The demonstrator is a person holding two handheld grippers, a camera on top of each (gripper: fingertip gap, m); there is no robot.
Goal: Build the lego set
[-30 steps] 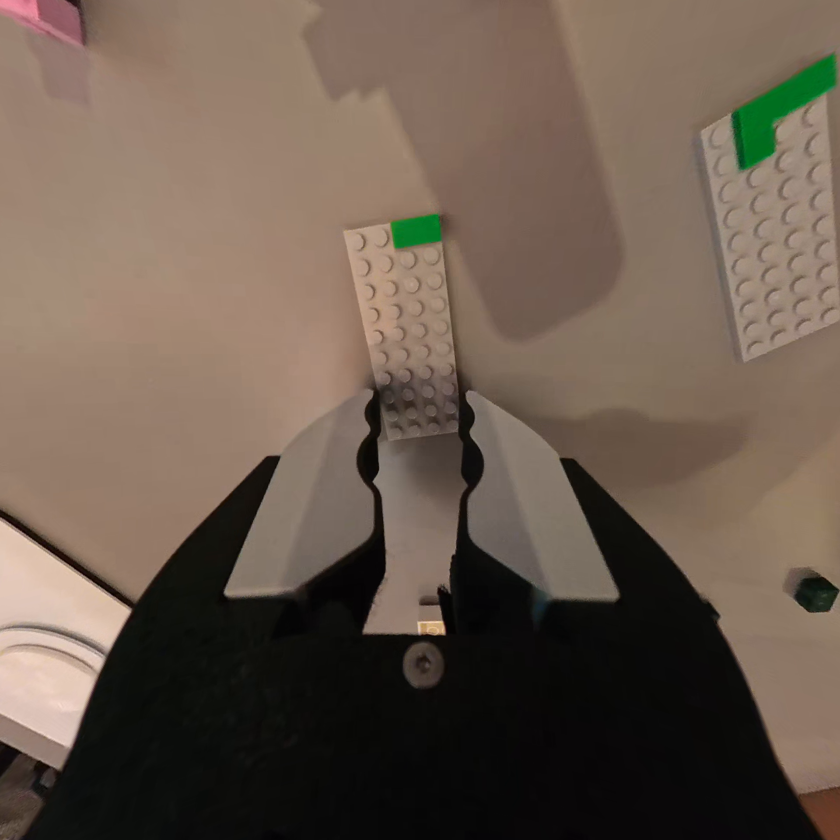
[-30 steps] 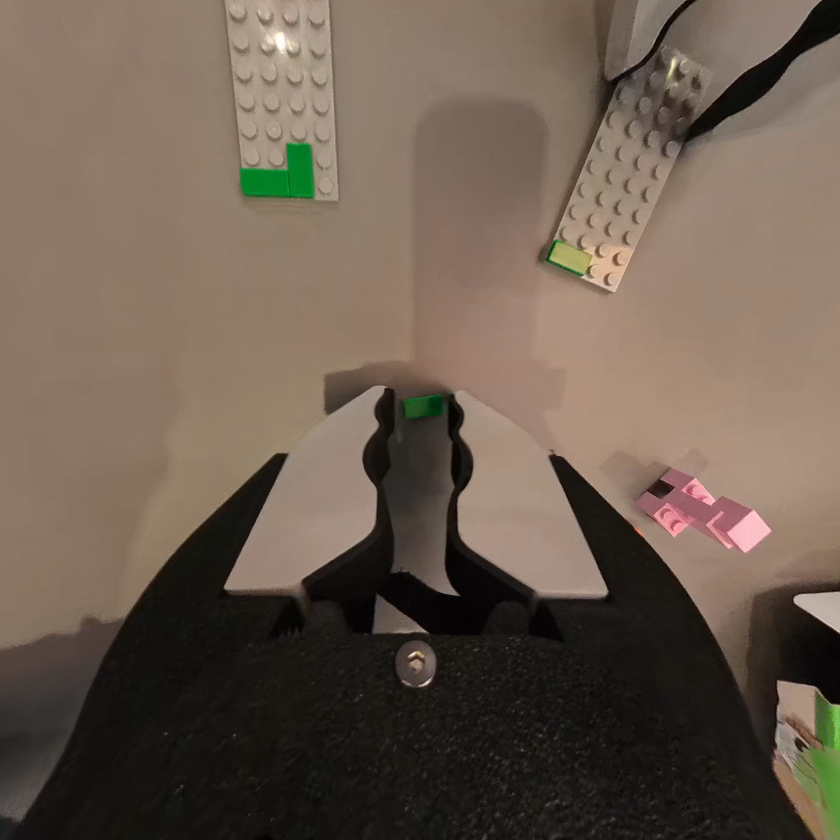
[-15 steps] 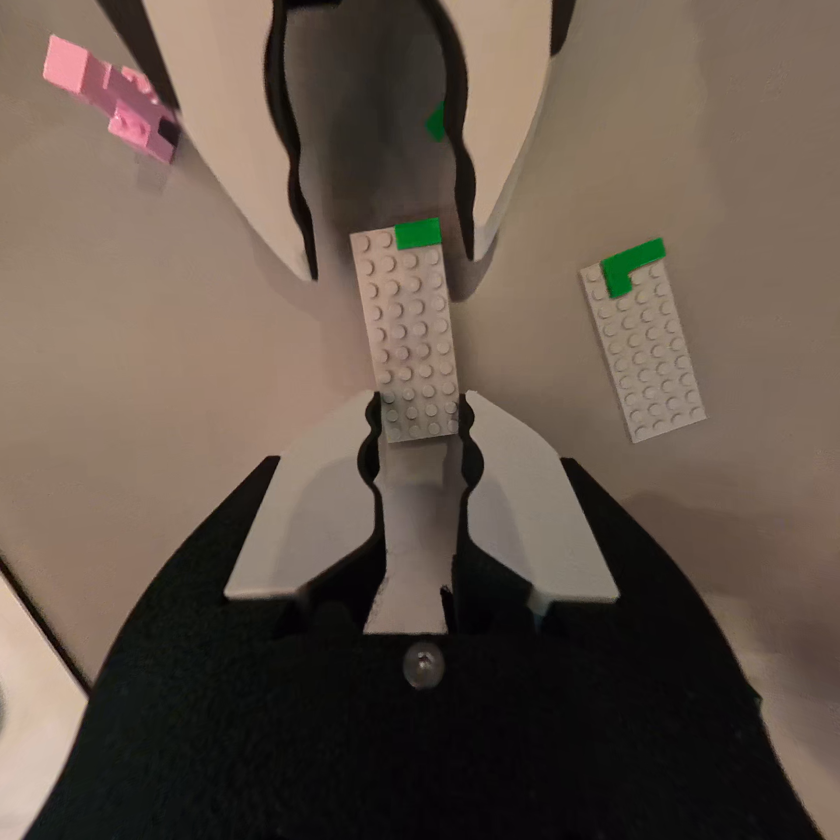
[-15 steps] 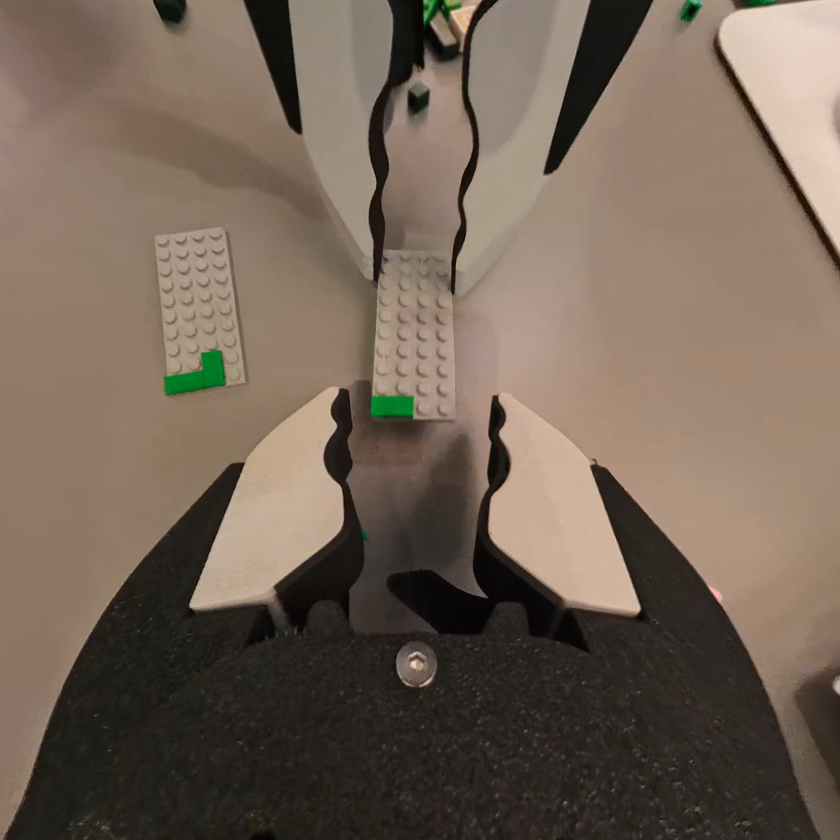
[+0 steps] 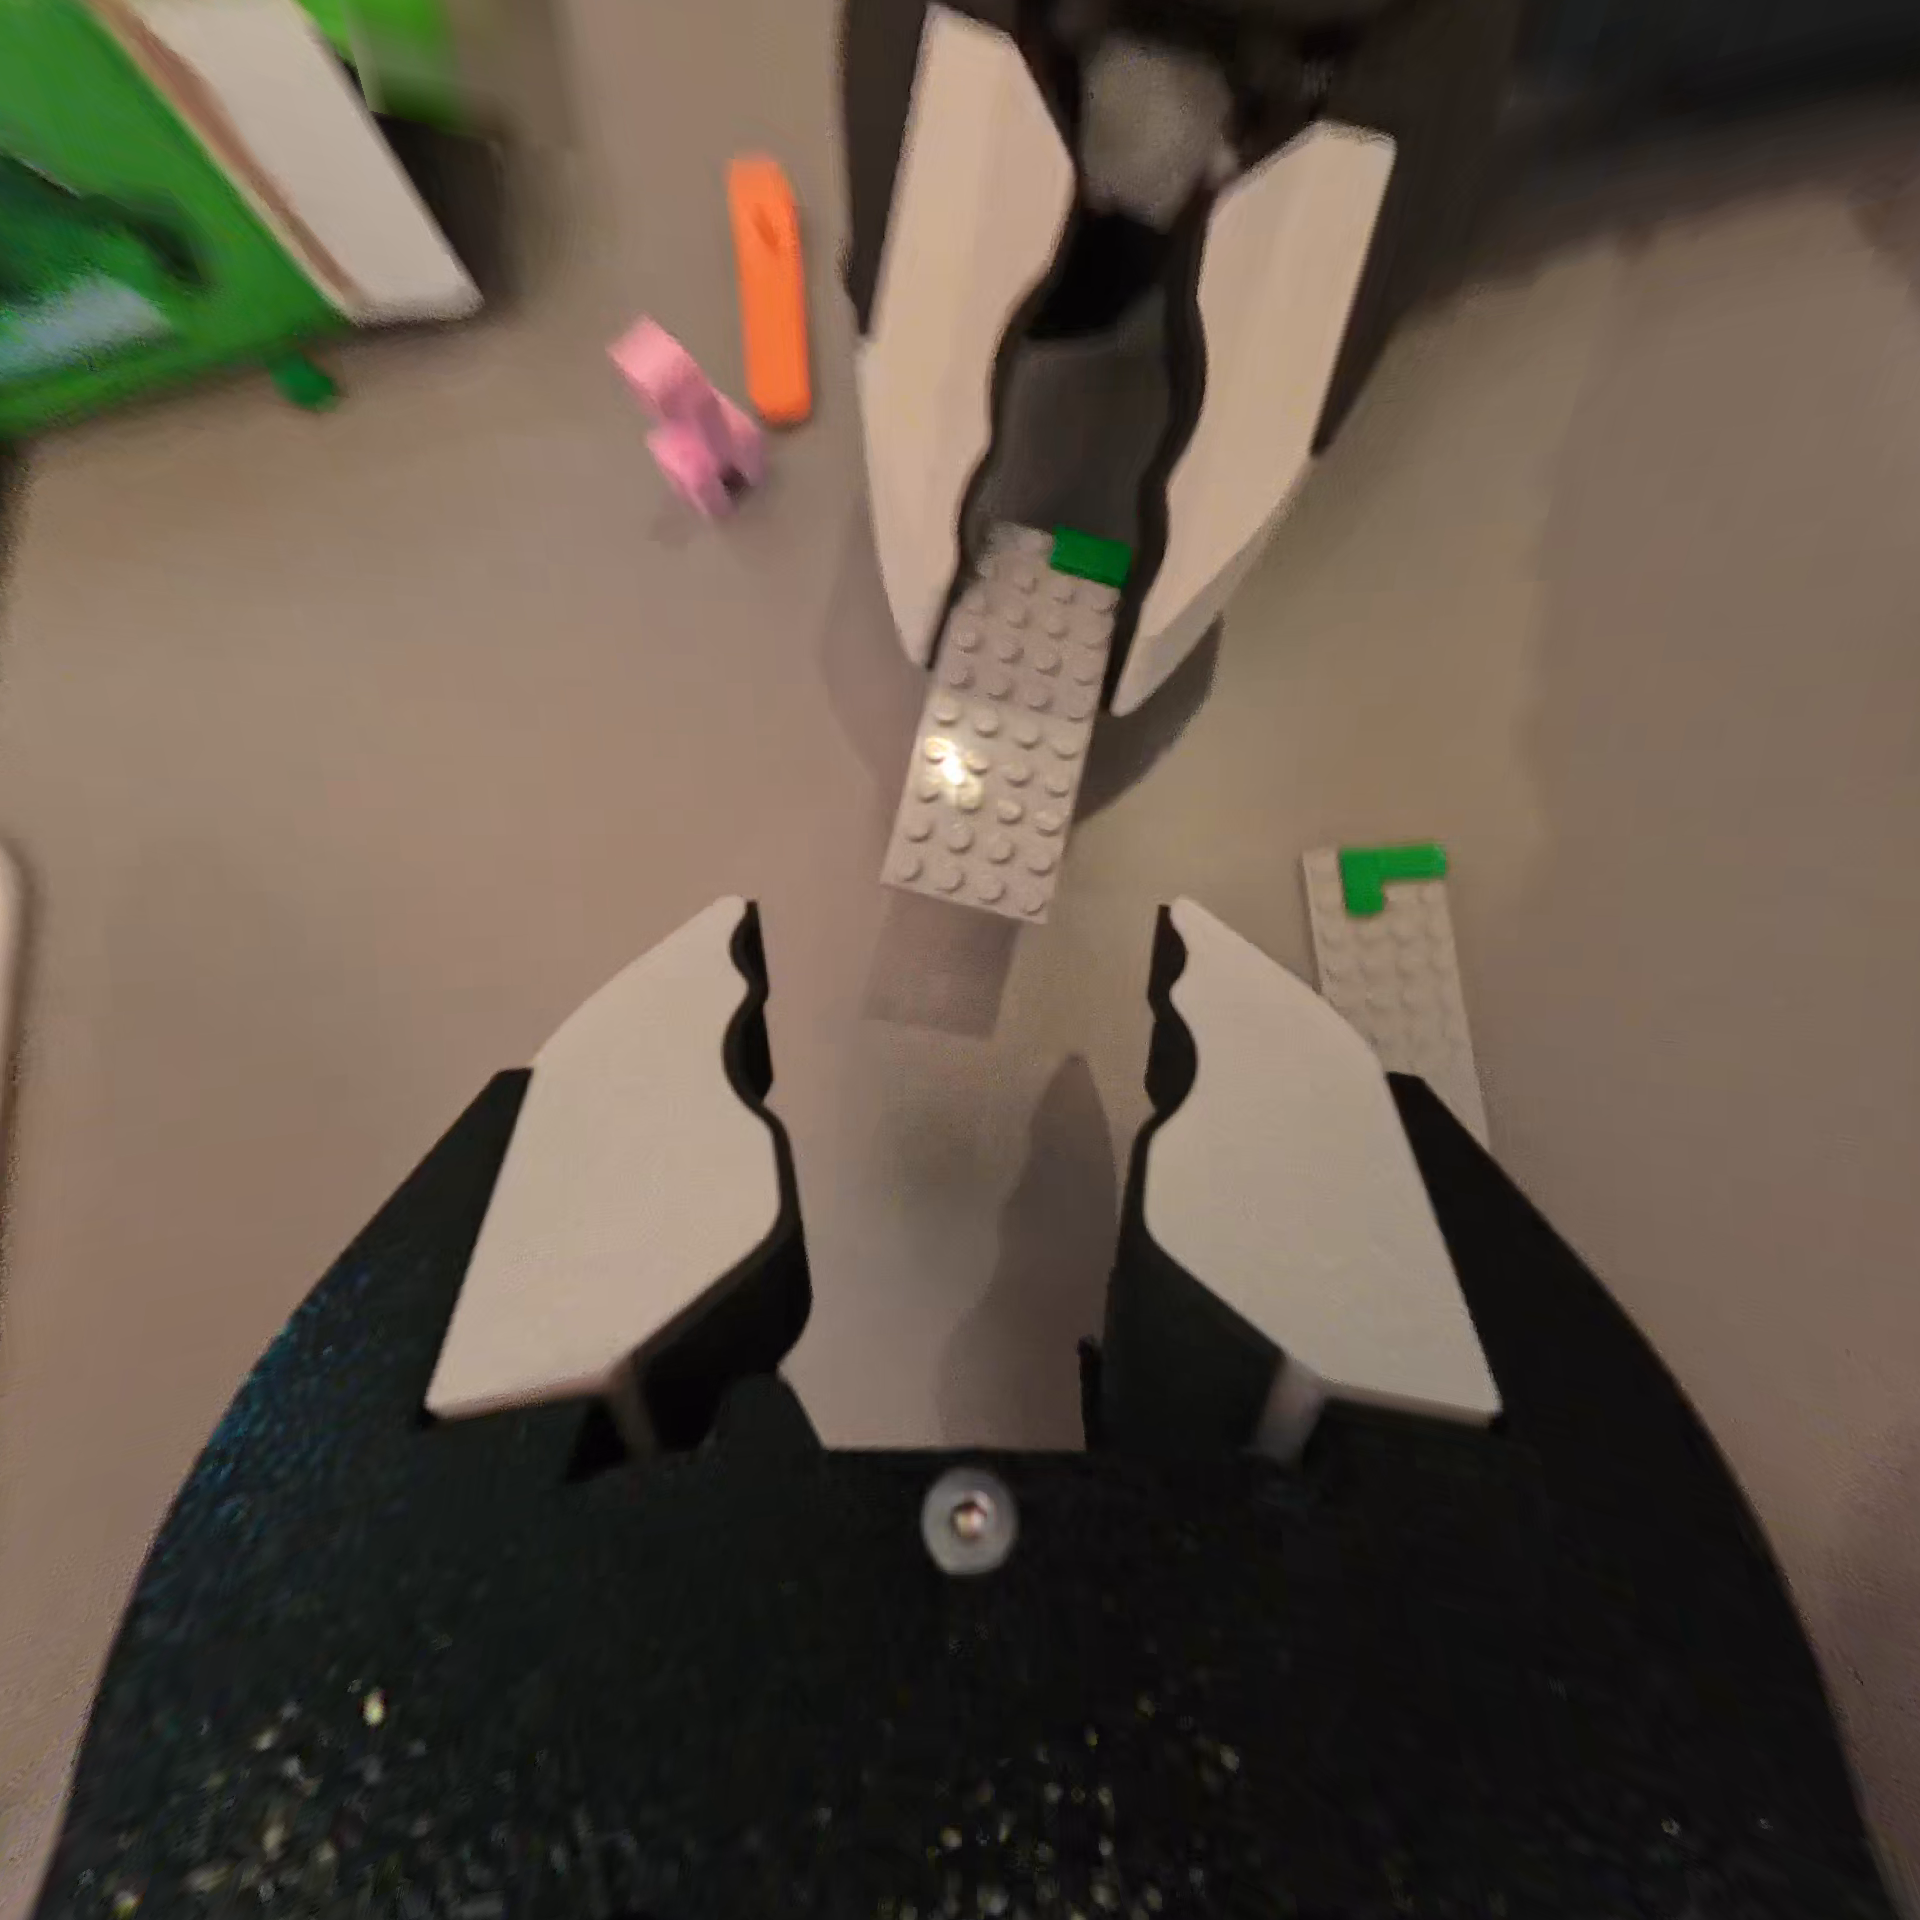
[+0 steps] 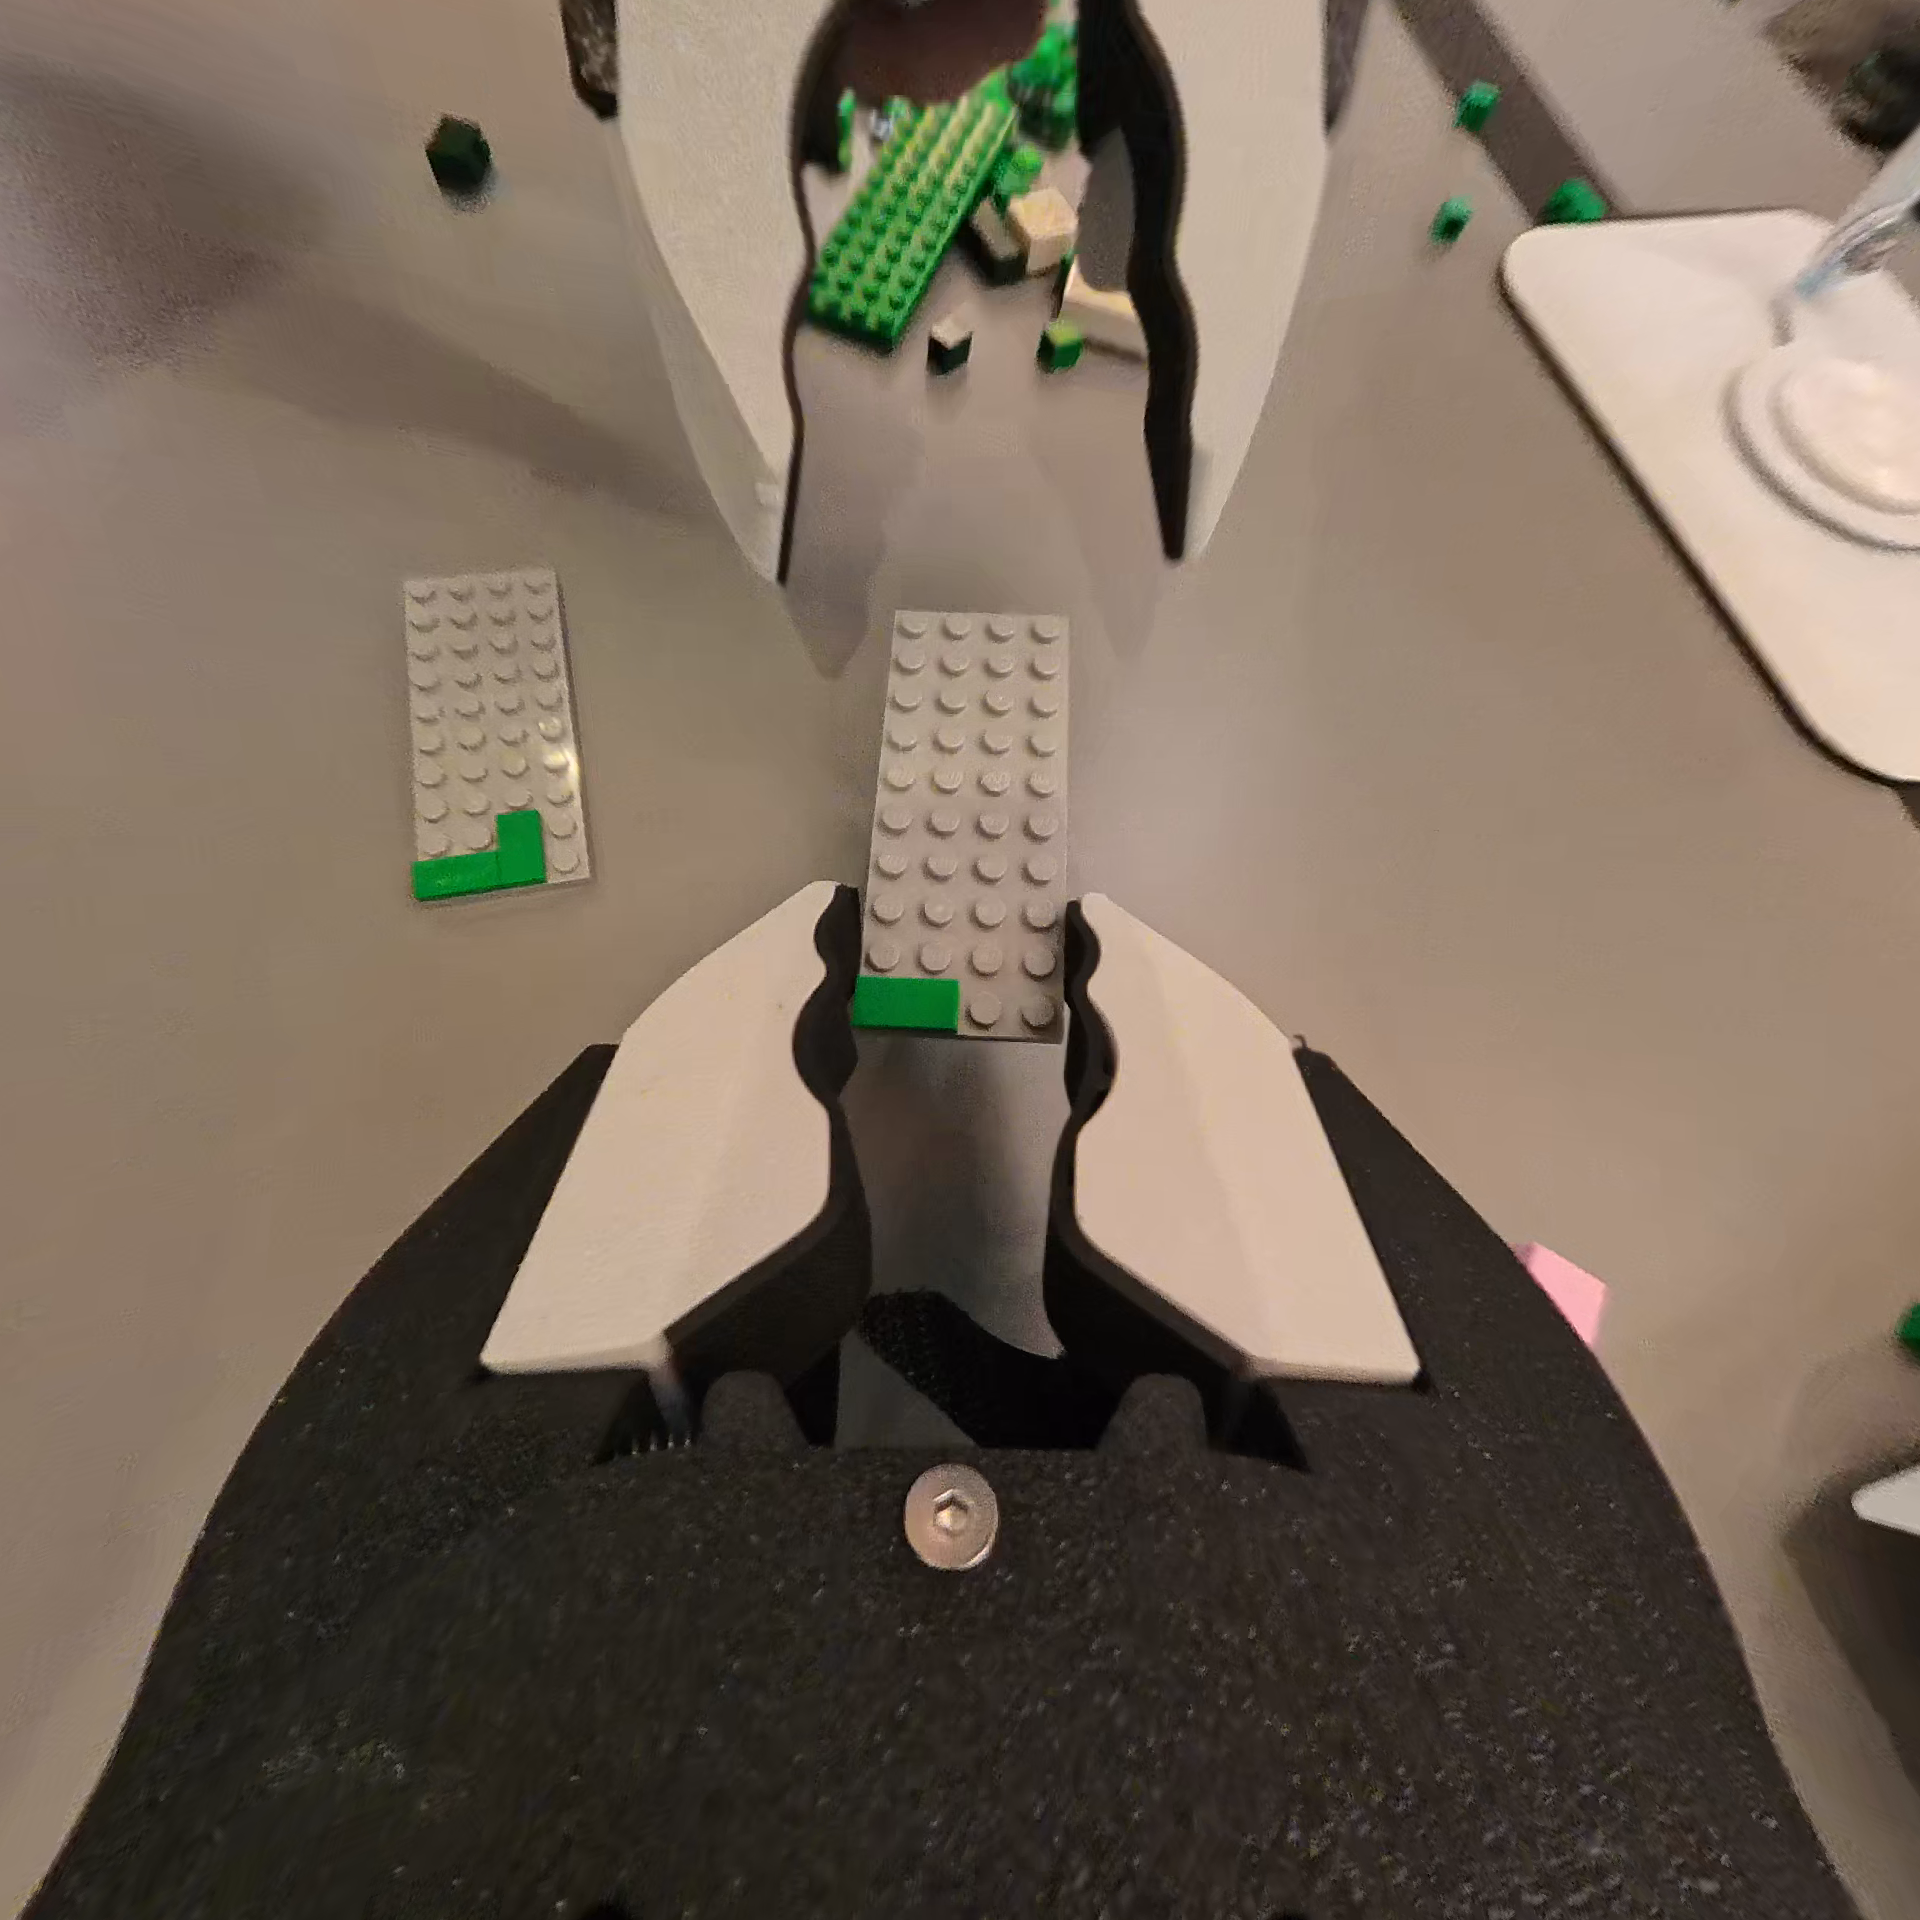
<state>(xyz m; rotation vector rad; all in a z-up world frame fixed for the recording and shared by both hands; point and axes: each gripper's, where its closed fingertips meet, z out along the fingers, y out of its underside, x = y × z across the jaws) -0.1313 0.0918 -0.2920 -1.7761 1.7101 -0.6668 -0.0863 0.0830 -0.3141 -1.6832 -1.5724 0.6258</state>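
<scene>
I see the gray plate [image 6: 971, 821] lying flat on the surface [image 6: 1403, 935], its long axis running 12 to 6 in the right wrist view, straight along the line joining the two tools. A green tile [image 6: 904, 1004] sits on its near-left corner, at the end closest to me on the right side.

Right hand-held gripper [image 6: 961, 914]: the fingers bracket that near end of the plate, one on each long edge, and look clamped on it; I judge this a grasp, though actual contact at the pads is hard to confirm.

Left hand-held gripper [image 5: 956, 920]: released, fingers spread wide, nothing between them. In its own view the plate lies just beyond the fingertips at 12, skewed slightly toward 1, its far end between the right tool's fingers. The plate's near short edge is close to the tips but apart from them.

So the right side is the nearer one and has the plate; the left is lined up on the same axis from the opposite end.

A second gray plate [image 6: 497, 732] with a green L of tiles [image 6: 483, 857] lies at 10 in the right view, parallel and apart. Loose green parts [image 6: 914, 218] sit far off at 12, and a pink piece [image 5: 691, 431] and an orange tool [image 5: 774, 291] at 11 in the left view.

My judgement: the next tile placement depends on keeping this plate steady along that axis.
</scene>
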